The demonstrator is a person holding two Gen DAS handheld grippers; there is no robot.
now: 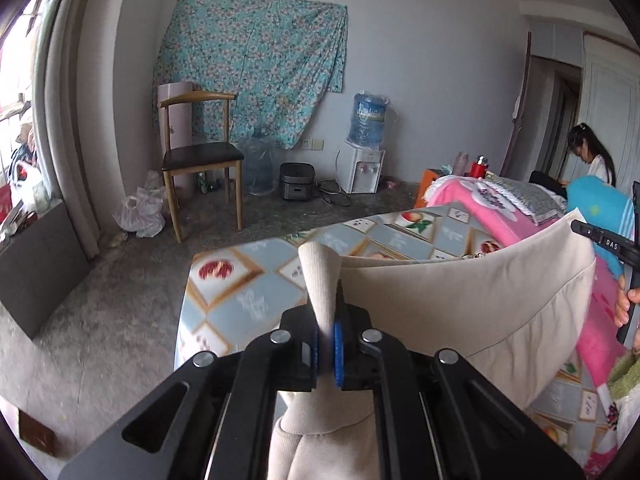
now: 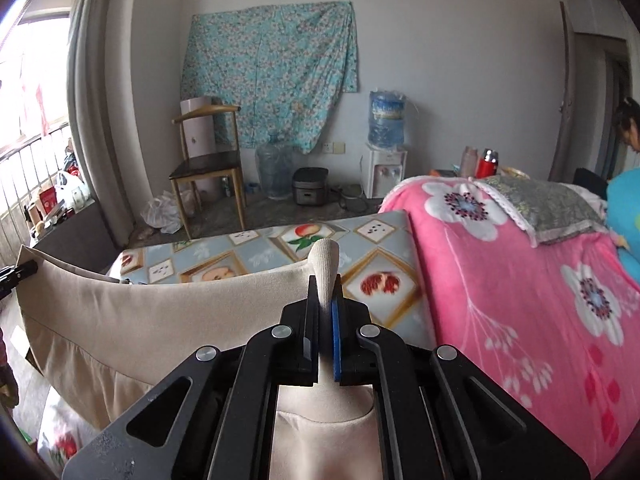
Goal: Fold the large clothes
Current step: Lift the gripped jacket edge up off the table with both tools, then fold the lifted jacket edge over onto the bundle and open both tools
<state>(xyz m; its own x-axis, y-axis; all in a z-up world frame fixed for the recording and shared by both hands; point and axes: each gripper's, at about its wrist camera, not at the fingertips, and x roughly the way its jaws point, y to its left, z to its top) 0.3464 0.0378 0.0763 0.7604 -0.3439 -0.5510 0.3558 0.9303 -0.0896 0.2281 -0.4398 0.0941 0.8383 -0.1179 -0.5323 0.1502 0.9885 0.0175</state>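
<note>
A large beige garment point(image 1: 460, 300) hangs stretched between my two grippers, above a bed with a fruit-patterned sheet point(image 1: 240, 276). My left gripper point(image 1: 326, 332) is shut on one corner of it, and a fold of cloth sticks up past the blue pads. In the right wrist view my right gripper point(image 2: 325, 316) is shut on the other corner of the beige garment point(image 2: 140, 320). At the left edge of that view the left gripper's tip shows, clamped on the far corner. The other gripper, held in a hand point(image 1: 628, 304), shows at the right edge of the left wrist view.
A pink flowered blanket point(image 2: 520, 280) lies heaped on the bed to the right. A wooden chair point(image 1: 200, 160), a water dispenser point(image 1: 364, 160), a rice cooker point(image 1: 296, 186) and plastic bags point(image 1: 140, 212) line the far wall. A person point(image 1: 592, 156) sits at the far right.
</note>
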